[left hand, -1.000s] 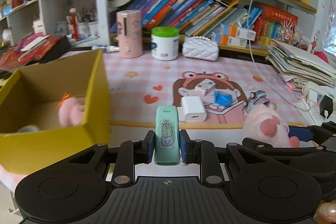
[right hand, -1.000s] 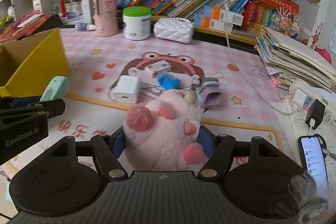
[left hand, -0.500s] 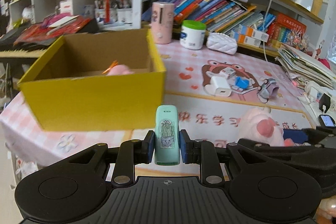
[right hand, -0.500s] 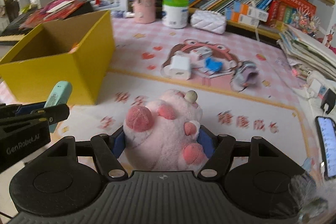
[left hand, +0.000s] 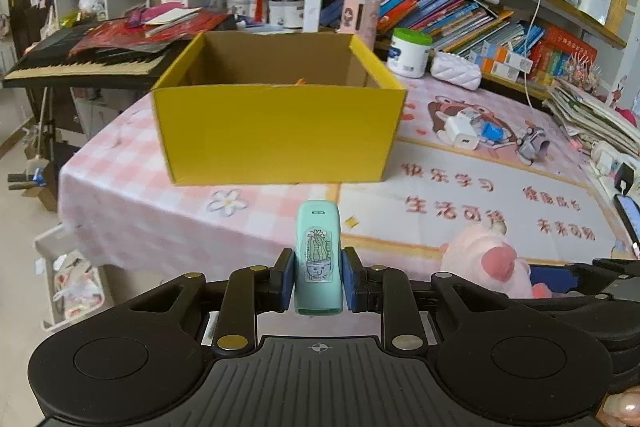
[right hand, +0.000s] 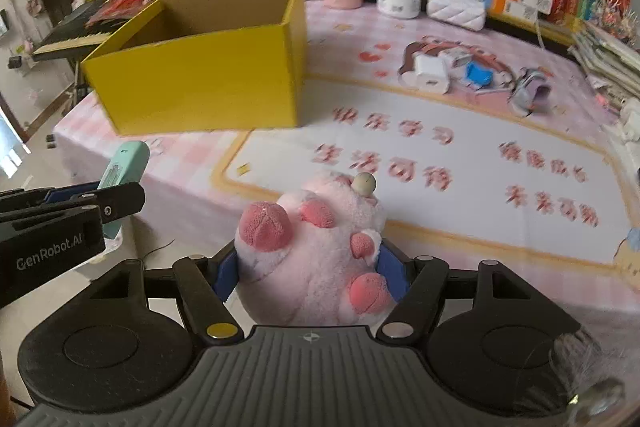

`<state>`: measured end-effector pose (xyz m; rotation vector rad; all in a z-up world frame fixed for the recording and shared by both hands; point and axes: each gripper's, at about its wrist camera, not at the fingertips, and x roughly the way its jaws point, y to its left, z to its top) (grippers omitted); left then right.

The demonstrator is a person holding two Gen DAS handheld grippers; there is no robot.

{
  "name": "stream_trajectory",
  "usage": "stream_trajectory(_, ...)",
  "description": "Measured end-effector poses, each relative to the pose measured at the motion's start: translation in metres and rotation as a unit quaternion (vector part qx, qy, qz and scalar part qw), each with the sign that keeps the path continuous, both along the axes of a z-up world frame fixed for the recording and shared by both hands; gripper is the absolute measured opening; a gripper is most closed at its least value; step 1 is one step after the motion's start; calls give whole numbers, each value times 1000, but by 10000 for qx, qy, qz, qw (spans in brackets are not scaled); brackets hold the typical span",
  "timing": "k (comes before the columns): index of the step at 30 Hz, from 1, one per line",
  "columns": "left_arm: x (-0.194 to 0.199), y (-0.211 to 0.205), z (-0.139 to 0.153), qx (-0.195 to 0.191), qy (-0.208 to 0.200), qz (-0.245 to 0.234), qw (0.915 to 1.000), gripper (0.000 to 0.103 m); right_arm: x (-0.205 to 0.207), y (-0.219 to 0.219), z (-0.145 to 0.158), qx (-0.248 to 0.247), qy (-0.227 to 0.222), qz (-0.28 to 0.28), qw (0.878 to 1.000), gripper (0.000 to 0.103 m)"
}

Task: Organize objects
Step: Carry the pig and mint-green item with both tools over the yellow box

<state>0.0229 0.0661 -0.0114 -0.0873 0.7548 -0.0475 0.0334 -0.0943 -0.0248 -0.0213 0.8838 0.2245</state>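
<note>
- Two items are in hand, both short of the yellow box (left hand: 276, 135) on the table (left hand: 460, 203).
- Left gripper (left hand: 318, 281): jaws nearly shut, clamping the mint-green case (left hand: 318, 259) by its flat sides. Judged light, rigid, possibly slick.
- Right gripper (right hand: 308, 273): jaws about half open, squeezing the pink plush toy (right hand: 312, 251) across its body. Judged soft, light, compressible.

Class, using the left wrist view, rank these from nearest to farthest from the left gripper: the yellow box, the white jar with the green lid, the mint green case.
1. mint green case, clamped in the left gripper.
2. yellow box, straight ahead on the table.
3. white jar with the green lid, beyond the box, right.
</note>
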Motion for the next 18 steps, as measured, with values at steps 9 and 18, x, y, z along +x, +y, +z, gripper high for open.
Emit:
stream_trajectory(9,-29,35,-1,46,-17,219,9997,23,-21,35,-4,118,87,281,9995,67)
stream_trajectory(18,-41,58,3,45,-109,368,9993,23,-30,62,-1,150,50,517,9985,67)
